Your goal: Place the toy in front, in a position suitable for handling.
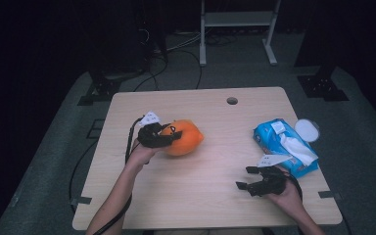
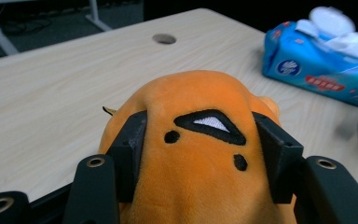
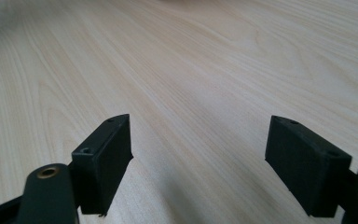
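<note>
High view: left tool (image 1: 172,135) clamped on an orange plush (image 1: 185,137), right tool (image 1: 245,178) idle with jaws apart.
Left gripper view has both black pads pressed into the plush's sides, either side of its stitched black-and-white eye, the toy bulging between them. The plush sits left of centre on the wooden worktop (image 1: 215,196), in the person's left hand (image 1: 141,152). On the right, just beside the near right tool, lies a blue tissue pack (image 1: 284,146) with white tissue showing; a round white lid (image 1: 307,130) sits just beyond it. Right gripper view has bare wood between its spread pads.
</note>
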A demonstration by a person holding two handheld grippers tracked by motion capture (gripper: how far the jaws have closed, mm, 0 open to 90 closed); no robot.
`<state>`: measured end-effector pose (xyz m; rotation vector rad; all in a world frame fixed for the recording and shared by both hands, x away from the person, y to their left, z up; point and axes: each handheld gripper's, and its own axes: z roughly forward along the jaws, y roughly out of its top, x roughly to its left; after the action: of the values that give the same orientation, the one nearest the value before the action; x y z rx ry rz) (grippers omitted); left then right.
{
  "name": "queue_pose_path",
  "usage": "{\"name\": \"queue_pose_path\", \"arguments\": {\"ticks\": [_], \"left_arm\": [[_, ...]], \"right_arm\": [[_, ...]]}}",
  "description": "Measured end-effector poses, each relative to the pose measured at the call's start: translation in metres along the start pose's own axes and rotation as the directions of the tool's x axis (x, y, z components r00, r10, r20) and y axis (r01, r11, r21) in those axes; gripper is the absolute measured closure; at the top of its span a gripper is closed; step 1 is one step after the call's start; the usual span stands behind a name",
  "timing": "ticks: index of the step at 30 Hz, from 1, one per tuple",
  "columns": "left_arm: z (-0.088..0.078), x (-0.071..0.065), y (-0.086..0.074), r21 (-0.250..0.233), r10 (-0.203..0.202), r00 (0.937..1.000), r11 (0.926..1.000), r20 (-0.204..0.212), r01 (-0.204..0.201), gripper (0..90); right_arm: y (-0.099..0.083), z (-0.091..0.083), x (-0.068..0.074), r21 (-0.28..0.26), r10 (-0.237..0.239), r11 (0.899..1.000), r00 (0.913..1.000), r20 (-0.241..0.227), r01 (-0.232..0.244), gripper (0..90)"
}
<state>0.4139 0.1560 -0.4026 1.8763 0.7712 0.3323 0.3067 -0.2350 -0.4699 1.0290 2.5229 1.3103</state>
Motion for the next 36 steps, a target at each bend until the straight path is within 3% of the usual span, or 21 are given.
{"name": "queue_pose_path", "arguments": {"ticks": [5,10,14,22,29,33,36], "left_arm": [[-0.003,-0.018,0.01,-0.013,0.042,0.9981,0.999,0.046,-0.042,44.1],[-0.006,-0.039,0.012,-0.023,0.074,0.9898,0.9972,0.122,-0.072,44.3],[-0.006,-0.061,0.01,-0.035,0.107,0.9762,0.9942,0.189,-0.102,44.3],[0.001,-0.089,-0.004,0.0,0.136,0.956,0.9901,0.26,-0.141,44.3],[0.012,-0.097,-0.02,0.026,0.121,0.9517,0.9906,0.282,-0.134,44.3],[0.017,-0.104,-0.034,0.056,0.135,0.9544,0.9863,0.266,-0.155,42.4],[0.014,-0.107,-0.044,0.029,0.139,0.9539,0.9879,0.266,-0.153,35.8]], "right_arm": [[0.0,-0.001,-0.001,-0.002,-0.001,1.0,1.0,0.006,0.001,21.4],[0.0,-0.003,-0.003,0.001,-0.001,1.0,0.9998,0.02,0.001,21.4],[-0.001,-0.006,-0.007,-0.005,0.006,1.0,0.9994,0.033,-0.006,21.4],[-0.001,-0.01,-0.01,-0.015,0.018,1.0,0.9989,0.044,-0.017,21.4],[-0.002,-0.014,-0.012,-0.023,0.02,1.0,0.9984,0.054,-0.019,21.4],[-0.002,-0.015,-0.014,-0.027,0.021,0.999,0.998,0.06,-0.019,21.4],[-0.002,-0.015,-0.015,-0.026,0.019,1.0,0.9977,0.064,-0.017,21.4]]}}
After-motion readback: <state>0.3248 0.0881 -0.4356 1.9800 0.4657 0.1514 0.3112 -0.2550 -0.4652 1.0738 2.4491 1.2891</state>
